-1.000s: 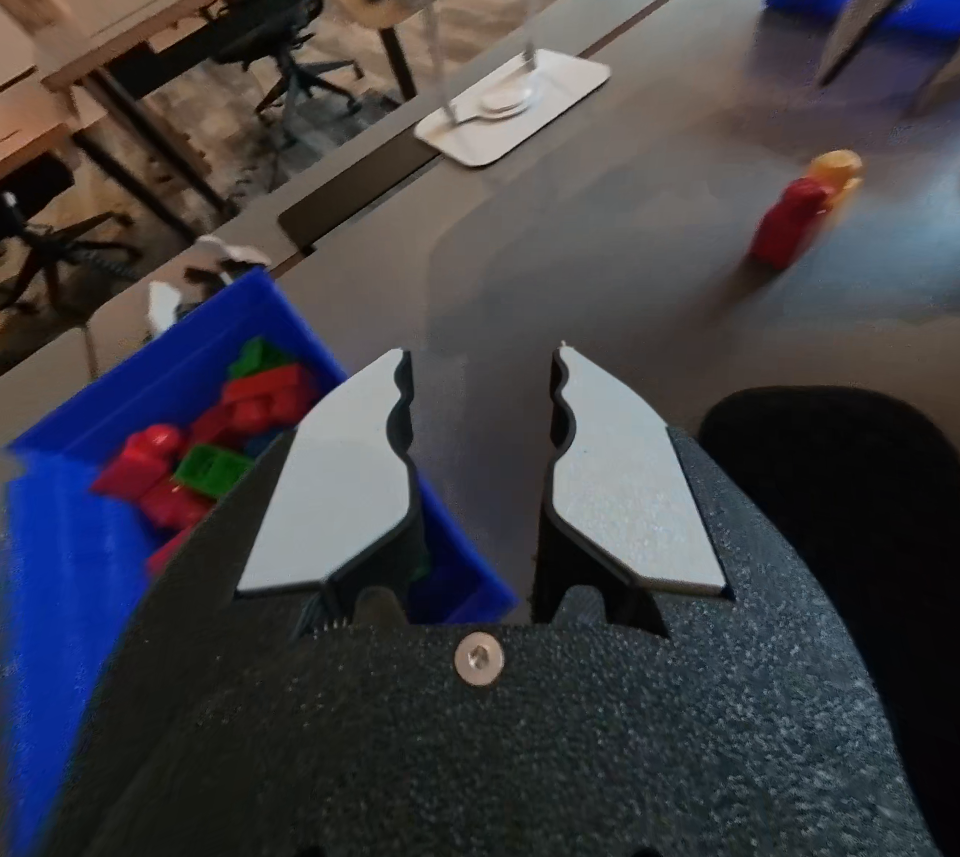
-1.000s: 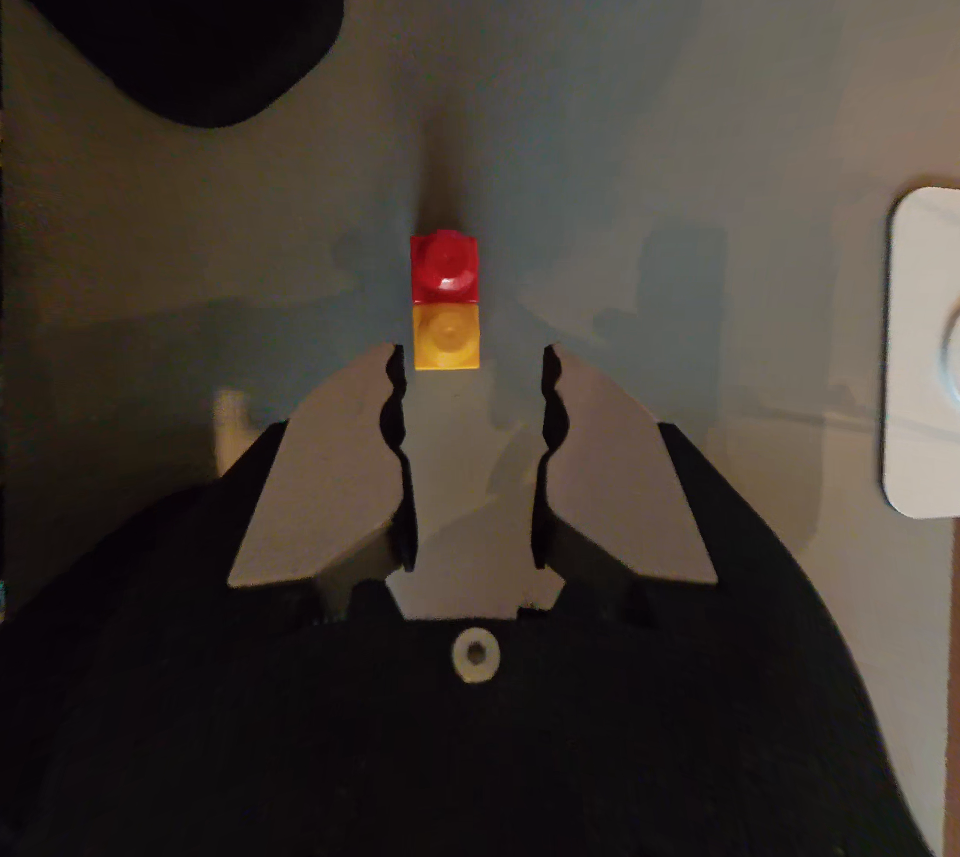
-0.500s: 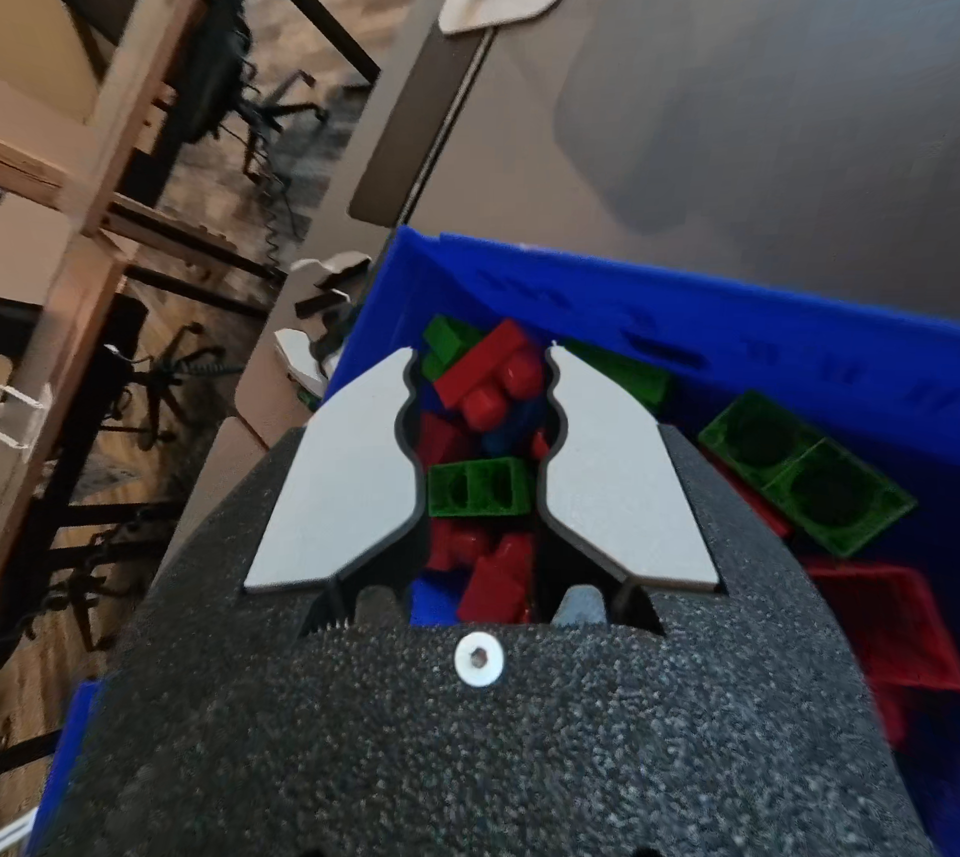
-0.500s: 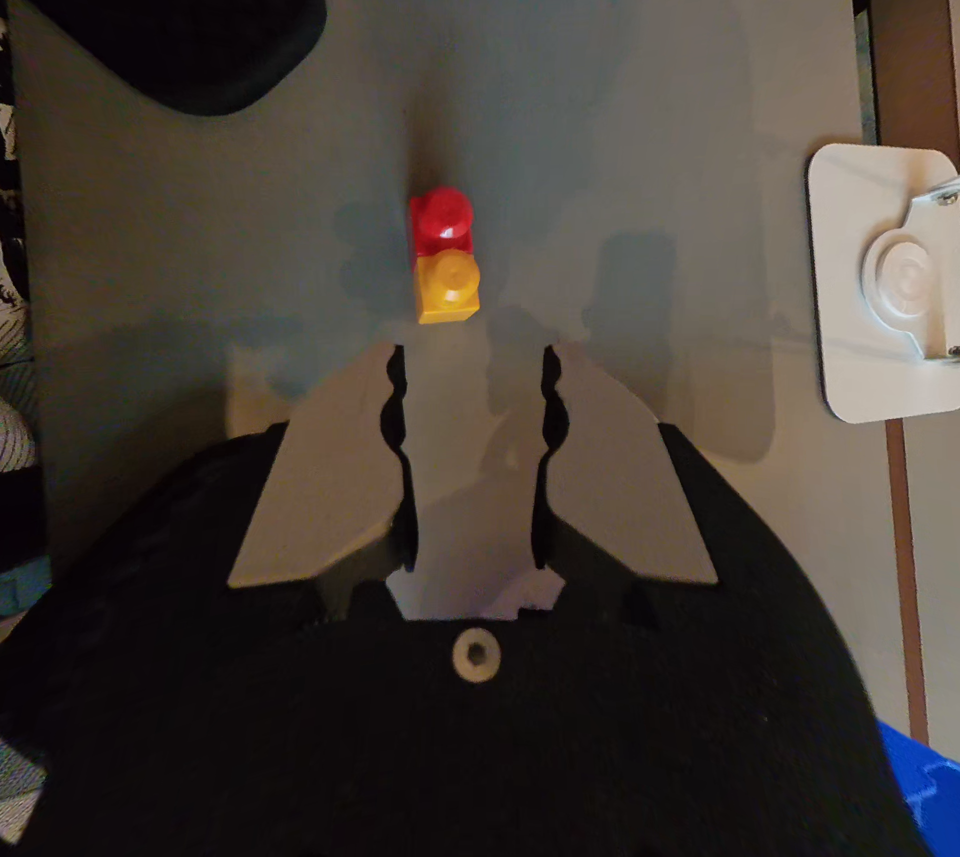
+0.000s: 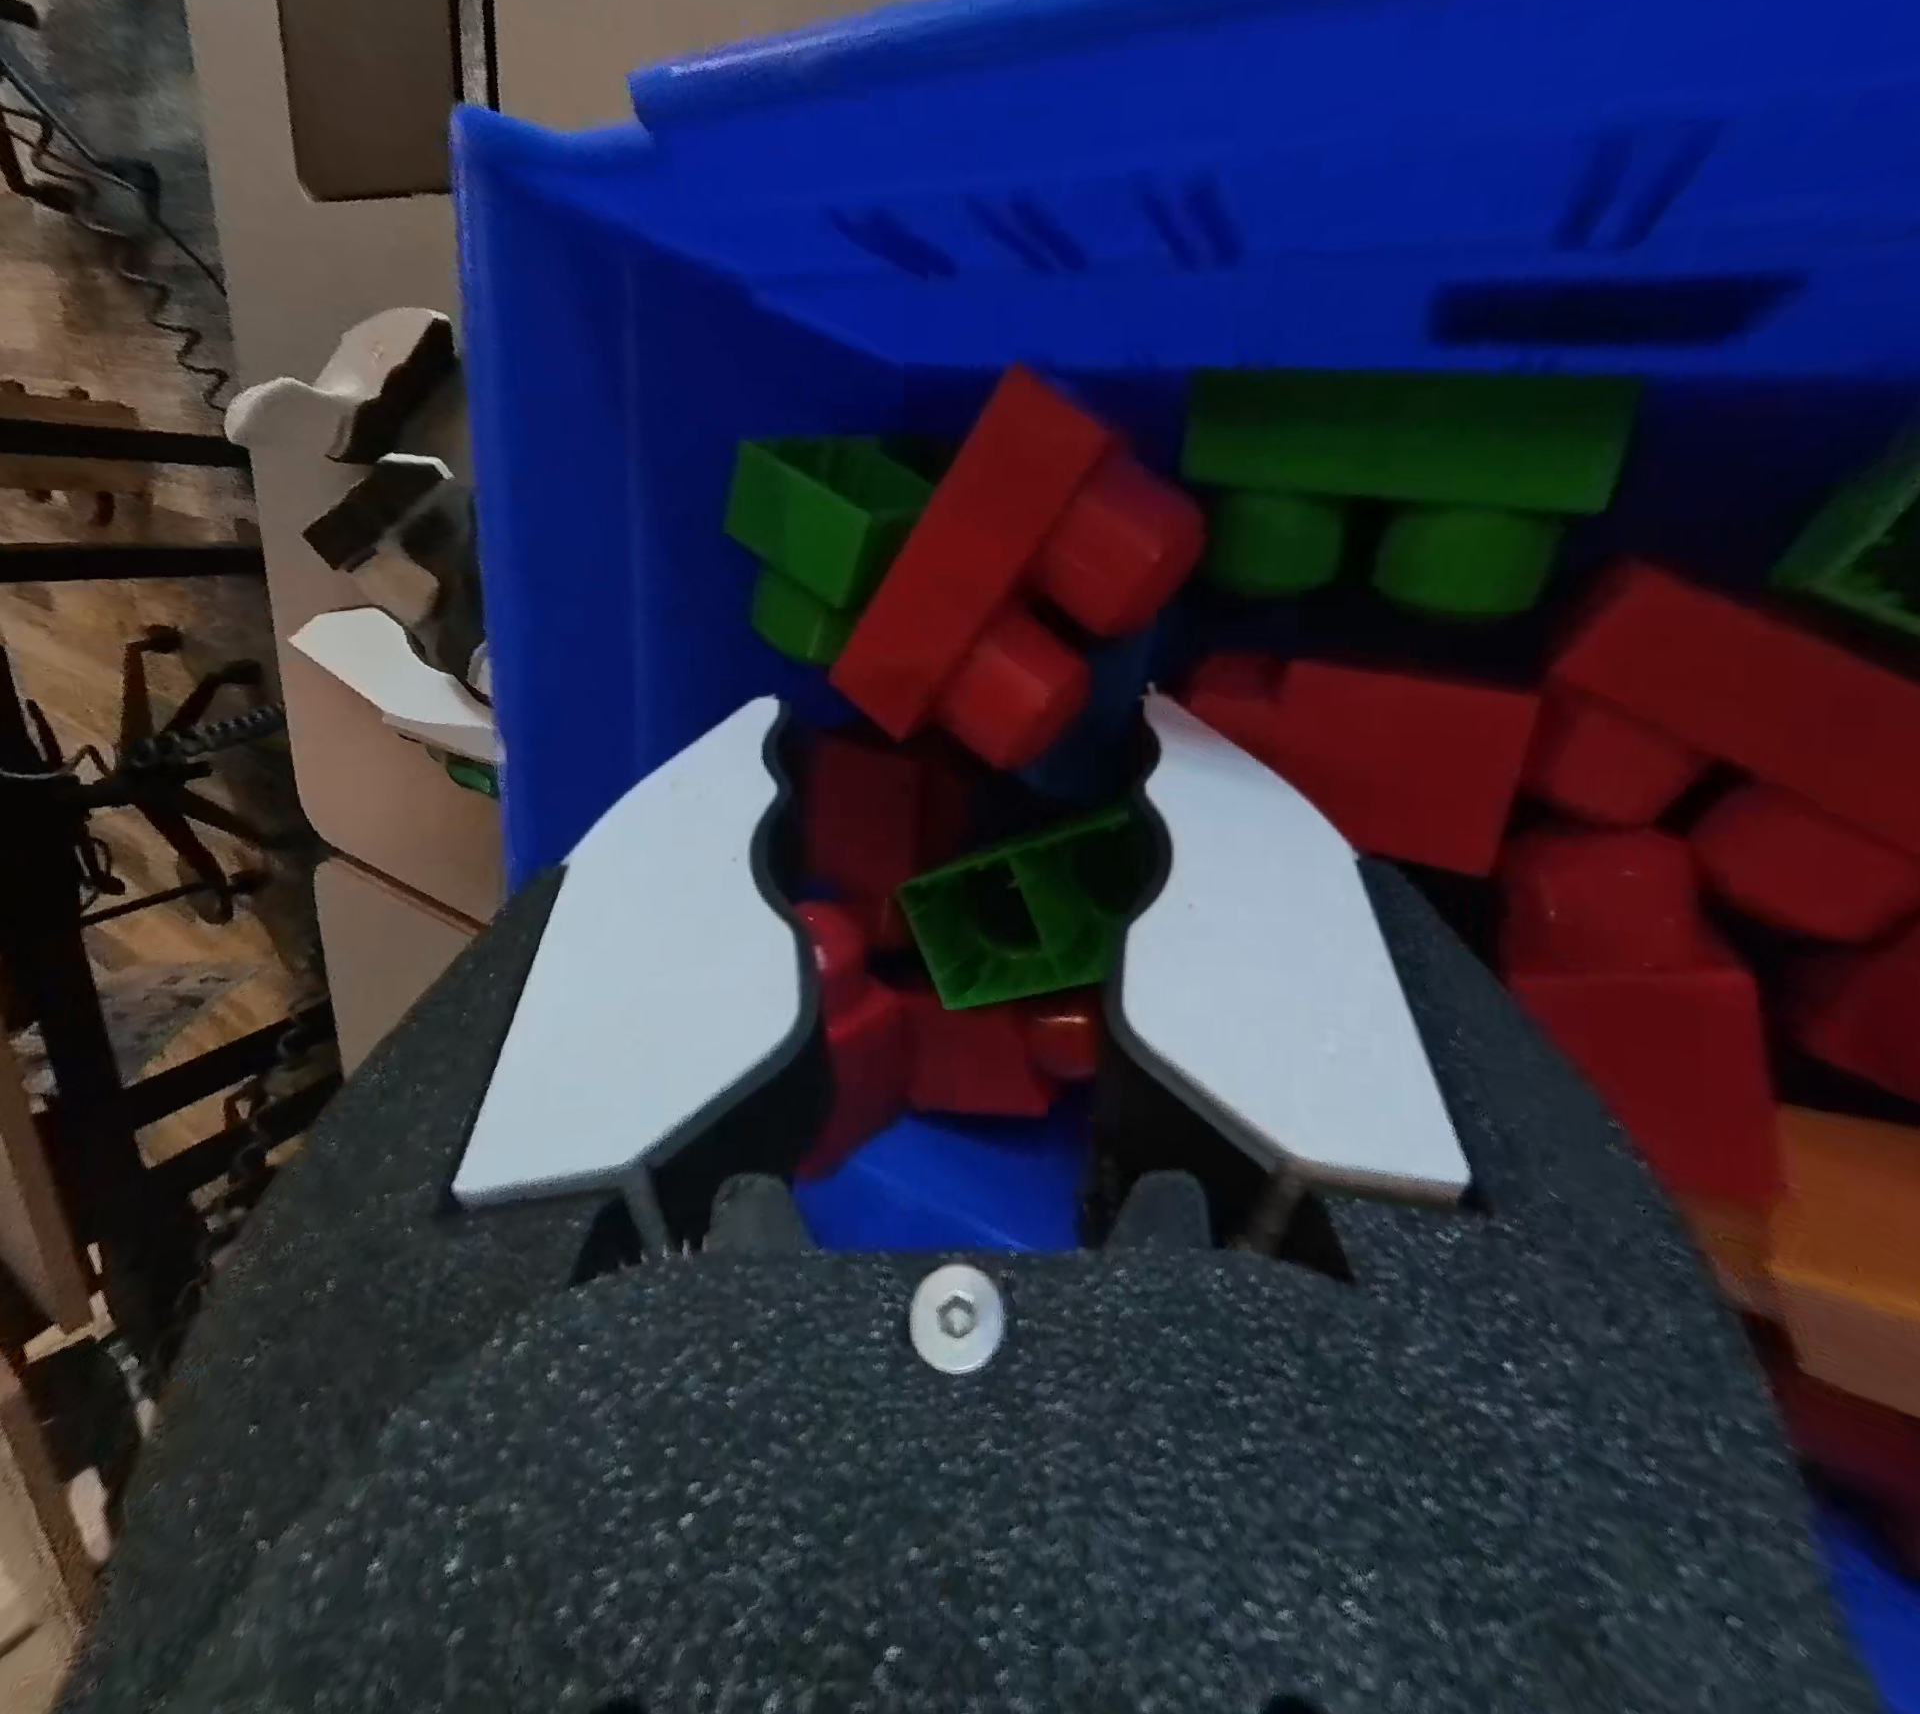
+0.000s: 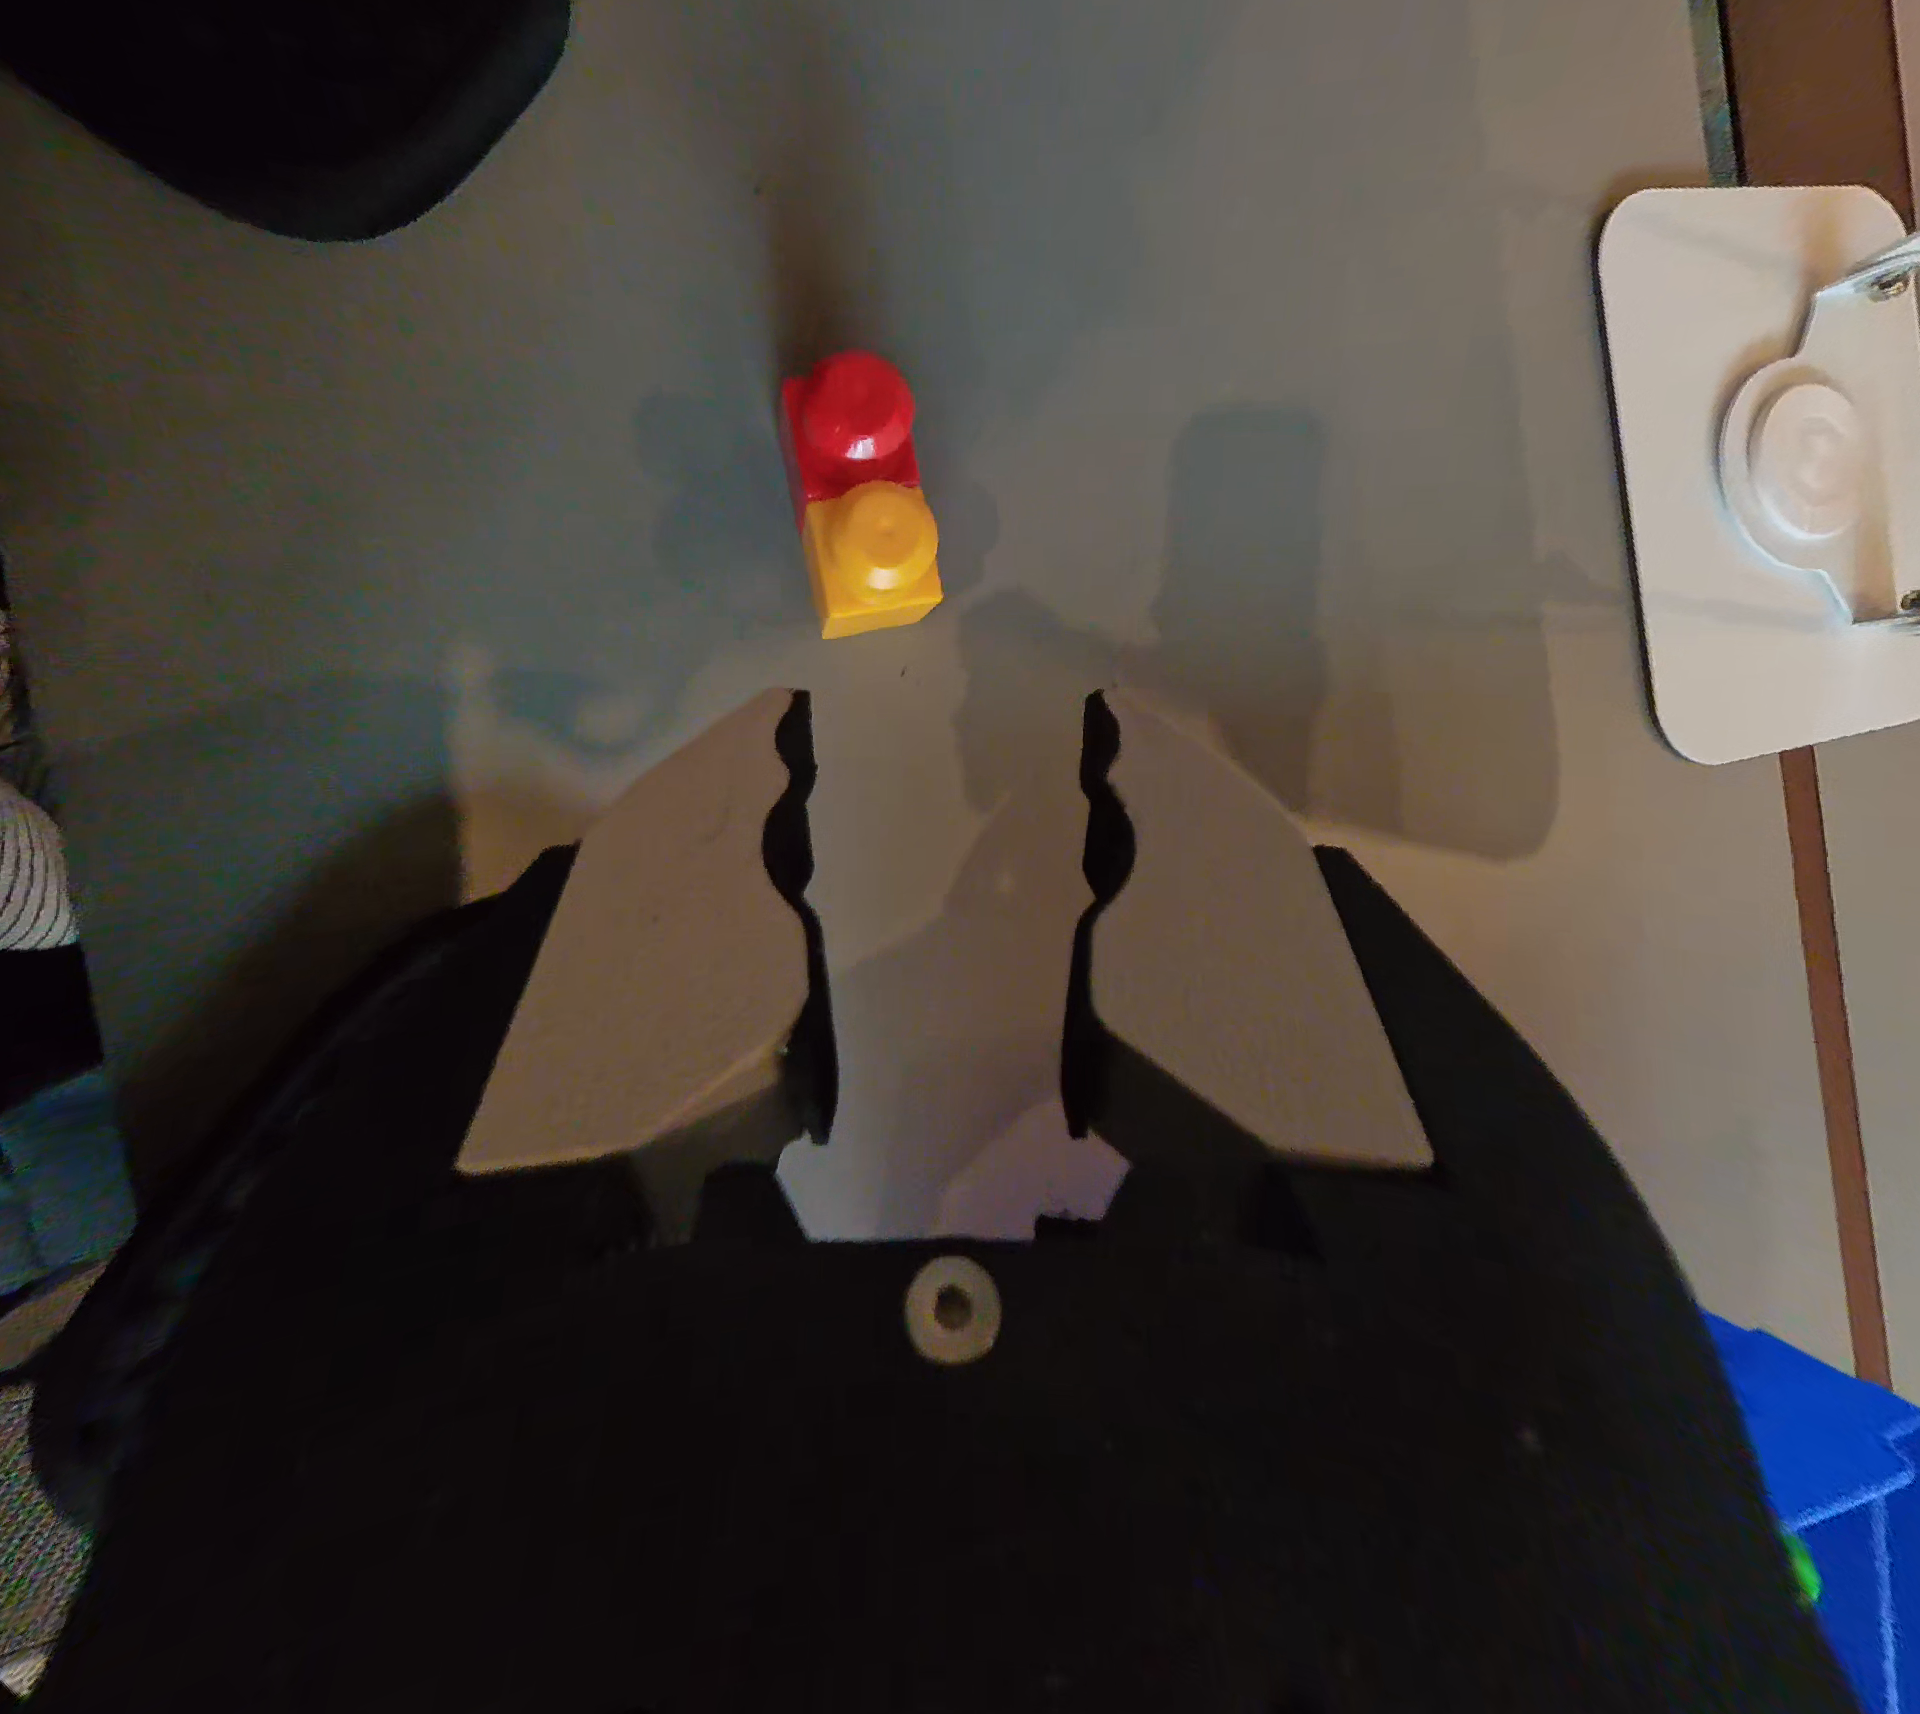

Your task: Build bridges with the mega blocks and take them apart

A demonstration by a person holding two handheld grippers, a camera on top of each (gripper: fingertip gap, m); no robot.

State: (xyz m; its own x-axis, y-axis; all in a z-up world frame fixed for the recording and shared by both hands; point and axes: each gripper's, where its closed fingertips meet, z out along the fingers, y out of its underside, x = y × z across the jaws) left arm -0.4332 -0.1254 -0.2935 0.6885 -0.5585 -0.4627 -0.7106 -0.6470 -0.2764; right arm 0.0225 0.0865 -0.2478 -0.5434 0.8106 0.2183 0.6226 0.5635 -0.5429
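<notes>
Left tongs (image 5: 961, 714) gape wide over the small green hollow plastic block (image 5: 1023, 916) in the blue plastic bin (image 5: 1143, 147): light, rigid, slick, so pinch its flat sides. Right tongs (image 6: 945, 698), empty and open, hover above the counter (image 6: 1247, 106).

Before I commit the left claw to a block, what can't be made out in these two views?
- Left wrist view: blocks at the right edge of the blue bin are motion-blurred; the left claw body hides the bin's near part.
- Right wrist view: only a corner of the bin shows; the right claw hides the near table.
- The red block and yellow block touch; whether they are joined is unclear.
</notes>
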